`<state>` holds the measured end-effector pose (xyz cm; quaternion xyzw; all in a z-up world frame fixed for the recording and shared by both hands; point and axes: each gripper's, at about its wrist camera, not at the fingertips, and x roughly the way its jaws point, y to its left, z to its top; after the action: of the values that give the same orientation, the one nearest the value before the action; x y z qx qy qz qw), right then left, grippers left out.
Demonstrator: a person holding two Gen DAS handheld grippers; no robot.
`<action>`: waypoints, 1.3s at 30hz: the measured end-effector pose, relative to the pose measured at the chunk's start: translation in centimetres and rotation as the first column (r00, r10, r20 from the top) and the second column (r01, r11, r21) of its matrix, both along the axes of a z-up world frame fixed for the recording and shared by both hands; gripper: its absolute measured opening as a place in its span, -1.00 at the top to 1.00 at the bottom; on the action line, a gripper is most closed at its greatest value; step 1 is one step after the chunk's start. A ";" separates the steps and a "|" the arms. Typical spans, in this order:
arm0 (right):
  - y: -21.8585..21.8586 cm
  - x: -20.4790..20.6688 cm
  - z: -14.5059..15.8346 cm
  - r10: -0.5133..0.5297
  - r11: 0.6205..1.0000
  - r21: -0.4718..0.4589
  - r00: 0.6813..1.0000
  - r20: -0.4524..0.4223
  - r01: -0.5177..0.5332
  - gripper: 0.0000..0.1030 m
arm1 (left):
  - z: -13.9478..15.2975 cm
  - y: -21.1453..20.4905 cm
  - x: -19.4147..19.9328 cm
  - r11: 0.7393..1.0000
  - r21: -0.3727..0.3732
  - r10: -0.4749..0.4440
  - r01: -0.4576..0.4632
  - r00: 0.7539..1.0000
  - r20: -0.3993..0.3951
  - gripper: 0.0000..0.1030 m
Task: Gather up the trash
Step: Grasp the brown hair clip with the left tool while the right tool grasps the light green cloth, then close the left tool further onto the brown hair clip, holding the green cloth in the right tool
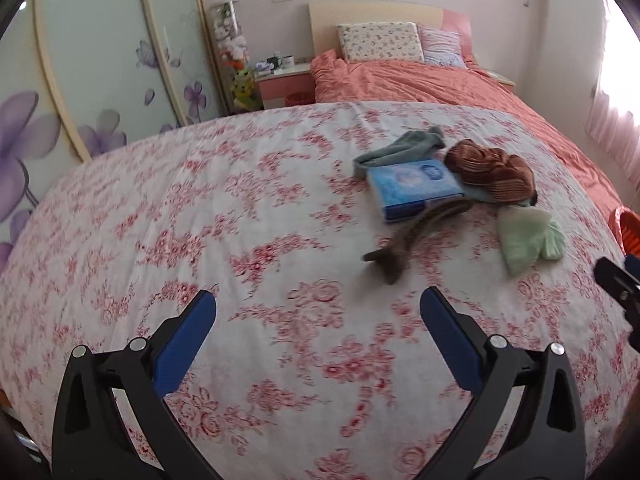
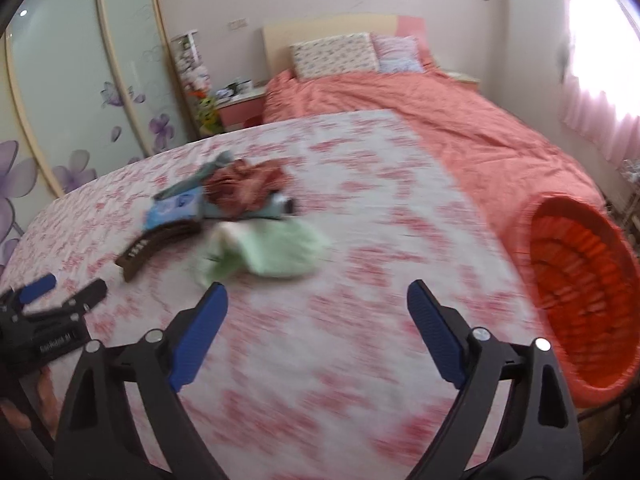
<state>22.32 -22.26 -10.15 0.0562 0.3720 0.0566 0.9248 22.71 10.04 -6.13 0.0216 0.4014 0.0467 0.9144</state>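
Left gripper: the left gripper (image 1: pixel 318 302) hangs over the bed with its blue-padded fingers spread wide and nothing between them; in the right wrist view it shows at 8 o'clock (image 2: pixel 64 290).
Right gripper: the right gripper (image 2: pixel 318 296) is also spread wide and empty, above bare sheet; only a dark edge of it shows at 3 o'clock in the left wrist view.
Bed cover: a white sheet printed with red flowers (image 1: pixel 200 240) carries all the loose items.
Trash cluster: in the left wrist view the items lie together at about 1 o'clock from the left gripper, well apart from its fingers.
Blue packet: a flat light-blue rectangular packet (image 1: pixel 416 188) sits in the middle of the cluster.
Teal cloth: a grey-teal crumpled cloth (image 1: pixel 400 148) touches the packet's far edge.
Brown cloth: a rust-brown bunched cloth (image 1: pixel 492 170) lies just beside the packet at its 3 o'clock.
Brown strip: a dark brown curved strip (image 1: pixel 412 236), blurred, runs from the packet's near edge toward the gripper.
Green cloth: a pale green folded cloth (image 2: pixel 276 248) lies nearest the right gripper, at its 11 o'clock; the picture is blurred here.
Basket: an orange woven round basket (image 2: pixel 540 216) stands at the bed's edge, at 3 o'clock from the right gripper.
Far bed: a coral quilt (image 1: pixel 420 80) and a floral pillow (image 1: pixel 380 42) lie at 12 o'clock.
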 end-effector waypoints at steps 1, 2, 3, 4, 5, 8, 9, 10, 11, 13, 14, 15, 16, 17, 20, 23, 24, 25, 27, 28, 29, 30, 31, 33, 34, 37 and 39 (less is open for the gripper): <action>1.1 0.8 -0.1 0.013 1.000 0.017 1.000 -0.011 -0.013 -0.62 | 0.0 0.4 0.0 1.000 -0.016 0.000 0.000 1.000 0.000 -0.96; 2.0 1.5 -0.2 0.023 0.999 0.030 1.000 -0.020 -0.023 -0.57 | 0.0 0.7 0.0 1.000 -0.029 -0.002 0.002 1.000 0.003 -0.96; 2.5 2.1 -0.4 0.029 0.999 0.036 0.999 -0.028 -0.028 -0.55 | -0.1 0.9 0.1 0.999 -0.034 -0.003 0.003 1.000 0.005 -0.96; 3.2 2.6 -0.5 0.032 0.999 0.039 0.999 -0.036 -0.030 -0.49 | -0.1 1.0 0.1 0.999 -0.035 -0.004 0.005 1.000 0.008 -0.96; 3.9 3.3 -0.8 0.032 0.999 0.039 0.998 -0.046 -0.030 -0.42 | 0.0 1.1 0.1 0.999 -0.038 -0.010 0.010 1.000 0.014 -0.96; 5.2 5.0 -1.6 0.027 0.999 0.027 0.997 -0.078 -0.025 -0.06 | -0.1 1.3 0.0 0.998 -0.051 -0.028 0.029 0.999 0.020 -0.95; 5.2 5.5 -2.0 0.024 1.000 0.016 0.995 -0.093 -0.022 0.08 | -0.1 1.3 0.2 0.997 -0.064 -0.034 0.035 0.999 0.023 -0.94; 5.3 5.8 -2.4 0.021 1.000 0.006 0.994 -0.109 -0.021 0.38 | -0.1 1.4 0.4 0.996 -0.074 -0.037 0.039 0.999 0.025 -0.94; 5.1 5.6 -2.5 0.021 1.000 0.007 0.995 -0.100 -0.021 0.55 | -0.1 1.3 0.6 0.995 -0.088 -0.042 0.045 0.999 0.029 -0.93; 4.5 5.3 -2.5 0.032 0.999 0.023 0.995 -0.097 -0.029 0.78 | 0.1 1.1 1.0 0.991 -0.117 -0.054 0.059 0.997 0.047 -0.92; 4.0 4.9 -2.4 0.031 0.999 0.031 0.995 -0.095 -0.028 0.81 | 0.2 0.7 1.3 0.989 -0.131 -0.059 0.065 0.997 0.053 -0.91; 3.6 4.5 -2.3 0.025 0.999 0.030 0.996 -0.088 -0.022 0.82 | 0.2 0.2 1.8 0.987 -0.140 -0.067 0.073 0.996 0.051 -0.89; 3.2 4.2 -2.2 0.019 0.999 0.027 0.996 -0.083 -0.017 0.82 | 0.2 -0.2 2.1 0.986 -0.143 -0.077 0.083 0.996 0.047 -0.87; 2.7 3.9 -2.1 0.007 1.000 0.022 0.997 -0.079 -0.005 0.83 | 0.1 -0.9 2.6 0.986 -0.137 -0.093 0.097 0.995 0.037 -0.79; 0.9 3.2 -1.8 -0.024 0.999 0.031 0.996 -0.081 0.027 0.83 | -0.6 -2.9 4.1 0.984 -0.103 -0.146 0.144 0.989 -0.012 -0.55; -0.4 2.9 -1.7 -0.044 0.998 0.043 0.995 -0.089 0.048 0.83 | -1.5 -4.8 5.2 0.983 -0.054 -0.178 0.175 0.983 -0.053 -0.28; -0.7 2.8 -1.7 -0.048 0.998 0.044 0.995 -0.089 0.052 0.83 | -1.8 -5.1 5.4 0.983 -0.037 -0.180 0.178 0.982 -0.060 -0.21; -0.9 2.6 -1.7 -0.051 0.998 0.043 0.995 -0.089 0.055 0.83 | -2.0 -5.3 5.6 0.984 -0.021 -0.176 0.175 0.982 -0.063 -0.13; -1.2 2.5 -1.8 -0.053 0.997 0.045 0.995 -0.091 0.057 0.83 | -2.2 -5.4 5.8 0.986 -0.002 -0.169 0.169 0.983 -0.072 0.26; -1.3 2.5 -1.8 -0.052 0.997 0.046 0.994 -0.091 0.056 0.83 | -2.3 -5.2 5.8 0.985 -0.013 -0.170 0.169 0.983 -0.075 0.30; -1.3 2.3 -1.9 -0.049 0.997 0.047 0.995 -0.090 0.054 0.83 | -2.3 -4.9 5.5 0.985 -0.033 -0.171 0.169 0.982 -0.077 0.38; -1.3 2.2 -1.9 -0.047 0.998 0.045 0.995 -0.090 0.052 0.83 | -2.3 -4.5 5.2 0.985 -0.043 -0.171 0.168 0.982 -0.079 0.44; -1.2 2.2 -2.0 -0.044 0.998 0.042 0.995 -0.090 0.048 0.83 | -2.4 -4.2 4.9 0.985 -0.049 -0.169 0.165 0.982 -0.084 0.46; -1.1 2.0 -2.2 -0.039 0.999 0.033 0.995 -0.089 0.042 0.83 | -2.3 -3.4 4.0 0.988 -0.054 -0.149 0.145 0.985 -0.087 0.47; -0.9 1.9 -2.2 -0.037 0.999 0.031 0.995 -0.088 0.040 0.83 | -2.3 -2.9 3.5 0.990 -0.060 -0.135 0.130 0.987 -0.089 0.48; -0.5 1.8 -2.3 -0.024 0.999 0.027 0.996 -0.086 0.027 0.83 | -2.3 -1.0 1.7 0.994 -0.082 -0.084 0.077 0.992 -0.092 0.49; -0.1 1.8 -2.2 -0.012 1.000 0.020 0.996 -0.085 0.014 0.83 | -2.2 -0.2 0.7 0.993 -0.102 -0.071 0.062 0.993 -0.092 0.49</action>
<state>24.08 -22.36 -12.36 0.0705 0.4101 0.0521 0.9078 23.42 9.87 -8.36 -0.0081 0.4454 -0.0050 0.8953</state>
